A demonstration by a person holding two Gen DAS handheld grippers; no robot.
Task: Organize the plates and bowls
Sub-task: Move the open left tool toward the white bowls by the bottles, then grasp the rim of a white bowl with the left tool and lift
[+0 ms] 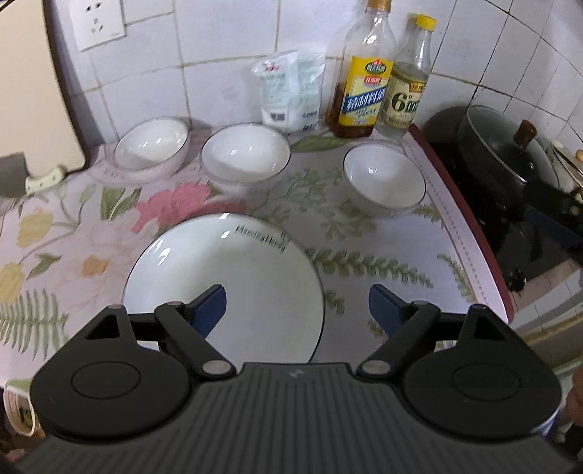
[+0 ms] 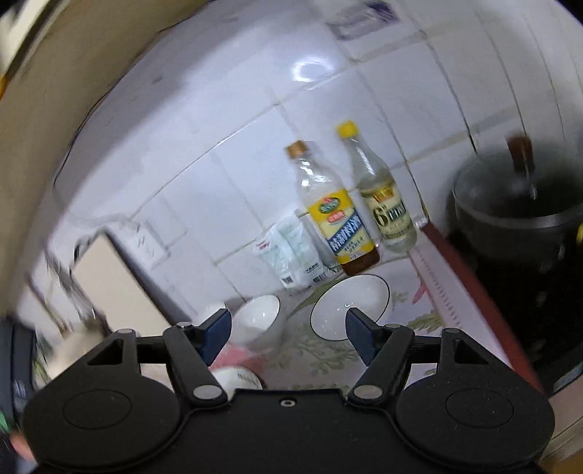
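Observation:
A large white plate (image 1: 226,277) with a thin dark rim and printed lettering lies on the flowered cloth (image 1: 54,255). Behind it stand three white bowls: one at the left (image 1: 153,144), one in the middle (image 1: 245,155), one at the right (image 1: 382,178). My left gripper (image 1: 297,310) hovers over the plate's near right part, open, nothing between its blue pads. In the tilted, blurred right wrist view, my right gripper (image 2: 288,335) is open and empty above the cloth, with the right bowl (image 2: 349,306) and the middle bowl (image 2: 258,321) just beyond its fingertips.
Two bottles, one with a yellow label (image 1: 364,73) and one with clear liquid (image 1: 406,80), and a white bag (image 1: 288,91) stand against the tiled wall. A black lidded pot (image 1: 510,153) sits on the stove at the right. A wall socket (image 1: 96,23) is upper left.

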